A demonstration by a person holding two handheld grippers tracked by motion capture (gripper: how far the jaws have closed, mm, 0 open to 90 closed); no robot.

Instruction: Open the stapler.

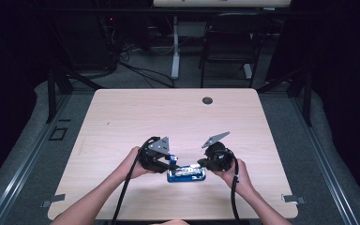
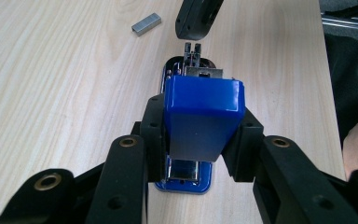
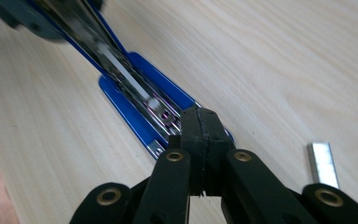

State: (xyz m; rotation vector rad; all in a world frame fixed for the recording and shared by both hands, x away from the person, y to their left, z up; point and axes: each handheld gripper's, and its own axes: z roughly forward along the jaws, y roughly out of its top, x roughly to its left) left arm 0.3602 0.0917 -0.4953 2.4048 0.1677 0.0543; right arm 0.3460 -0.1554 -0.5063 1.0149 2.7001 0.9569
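Left gripper view showed my left hand-held gripper (image 2: 200,140) clamped on the raised blue lid (image 2: 204,116) of a stapler, one jaw pressed to each side of it, so that hand had the top swung up off the base. Beyond the lid the open metal channel (image 2: 193,70) ran straight away from me along the stapler's long axis, toward the other tool.

In the right gripper view, my right hand-held gripper (image 3: 200,135) had its jaws pressed together at the far end of that channel (image 3: 126,77). Whether they pinched a small part of the pusher or nothing at all, I could not tell. The blue base (image 3: 121,105) lay flat on the table (image 3: 284,70), its length pointing from my right tool diagonally up toward the left one.

From the high view, the stapler (image 1: 186,174) sat near the table's front edge, directly between both hands, its long axis running left to right.

A loose strip of staples (image 3: 323,161) lay on the wood just beside the right hand-held gripper, clearly nearer that hand. I judged the next move, loading it, would fall to the right side.
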